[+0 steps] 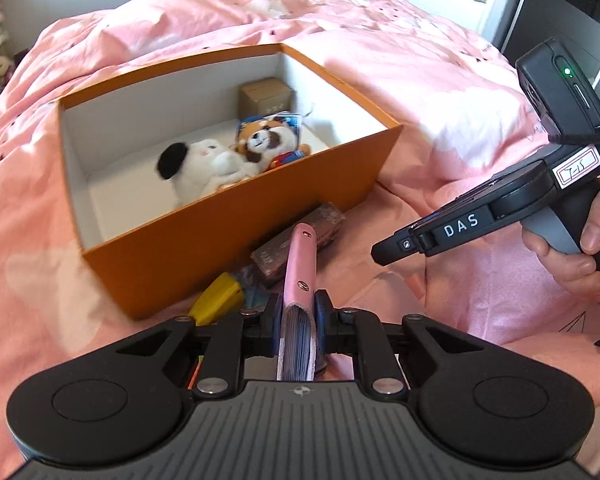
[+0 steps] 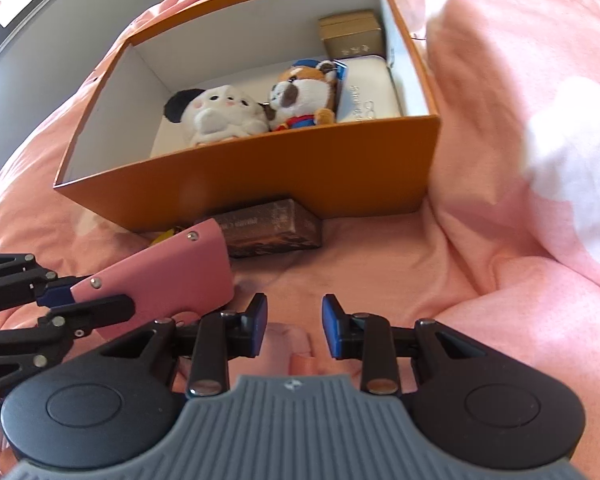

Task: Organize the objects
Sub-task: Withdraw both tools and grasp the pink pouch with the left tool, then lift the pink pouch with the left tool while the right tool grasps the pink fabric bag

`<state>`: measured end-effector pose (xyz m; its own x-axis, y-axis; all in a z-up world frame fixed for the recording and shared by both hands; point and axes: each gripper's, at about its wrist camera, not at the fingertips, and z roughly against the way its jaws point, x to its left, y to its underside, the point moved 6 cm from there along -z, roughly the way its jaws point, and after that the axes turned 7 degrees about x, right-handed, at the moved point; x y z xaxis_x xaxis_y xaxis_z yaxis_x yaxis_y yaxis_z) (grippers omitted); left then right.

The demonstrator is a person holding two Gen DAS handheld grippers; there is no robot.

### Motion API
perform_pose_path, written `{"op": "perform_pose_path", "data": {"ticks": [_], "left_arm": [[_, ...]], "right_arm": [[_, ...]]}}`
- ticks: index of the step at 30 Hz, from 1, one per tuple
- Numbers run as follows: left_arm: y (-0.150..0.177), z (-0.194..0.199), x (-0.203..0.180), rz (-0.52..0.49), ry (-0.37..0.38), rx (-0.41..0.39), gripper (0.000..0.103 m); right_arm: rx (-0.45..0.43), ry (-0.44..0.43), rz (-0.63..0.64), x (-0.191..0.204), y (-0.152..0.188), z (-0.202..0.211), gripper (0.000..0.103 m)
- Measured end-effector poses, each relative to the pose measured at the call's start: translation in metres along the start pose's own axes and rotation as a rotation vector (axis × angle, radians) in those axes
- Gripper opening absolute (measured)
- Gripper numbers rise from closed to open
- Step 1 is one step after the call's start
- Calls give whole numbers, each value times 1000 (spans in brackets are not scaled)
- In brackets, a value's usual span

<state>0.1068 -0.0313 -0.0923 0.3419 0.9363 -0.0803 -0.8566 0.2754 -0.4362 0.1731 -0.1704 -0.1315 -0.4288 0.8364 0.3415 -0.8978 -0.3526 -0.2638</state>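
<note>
**Pink case clamped on edge, box waiting just ahead**

The left hand-held gripper (image 1: 298,320) is clamped on a pink case (image 1: 299,268), a slim leather-like holder with snap studs. It is gripped by its flat faces and stands on edge, so its thin side points forward. Held that way, I judge, it should pass over the wall of the box (image 1: 236,220) and slot in beside what is already there.

The box sits on the bed (image 1: 420,92), its near wall just ahead of the case. Inside lie a white plush (image 2: 216,114) and a brown plush (image 2: 306,94), touching each other along the near wall. A small gold carton (image 2: 350,36) stands in the far right corner, and a pale flat pack (image 2: 374,92) lies against the right wall. The left half of the floor looks bare, which seems the likely landing spot.

Outside, against the near wall, lie a dark brown block (image 2: 272,228) and something yellow (image 1: 218,300), partly hidden by the case. They appear still to be sorted.

The right hand-held gripper (image 2: 294,328) holds nothing; its blue pads (image 2: 260,320) stand apart, low over the bed and just beside the case. It seems kept out of the way, ready for the brown block.

The task looks about half done.
</note>
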Motion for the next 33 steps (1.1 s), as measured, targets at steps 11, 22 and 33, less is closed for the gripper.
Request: {"op": "perform_pose_path", "data": {"ticks": [11, 22, 33], "left_arm": [[10, 1, 14, 20, -16, 85, 23], [-5, -22, 29, -42, 27, 173, 38], [-6, -25, 32, 28, 137, 219, 23]], "right_arm": [[40, -101, 109, 56, -6, -28, 33], [66, -101, 122, 65, -5, -43, 33], [62, 89, 525, 67, -10, -32, 33]]}}
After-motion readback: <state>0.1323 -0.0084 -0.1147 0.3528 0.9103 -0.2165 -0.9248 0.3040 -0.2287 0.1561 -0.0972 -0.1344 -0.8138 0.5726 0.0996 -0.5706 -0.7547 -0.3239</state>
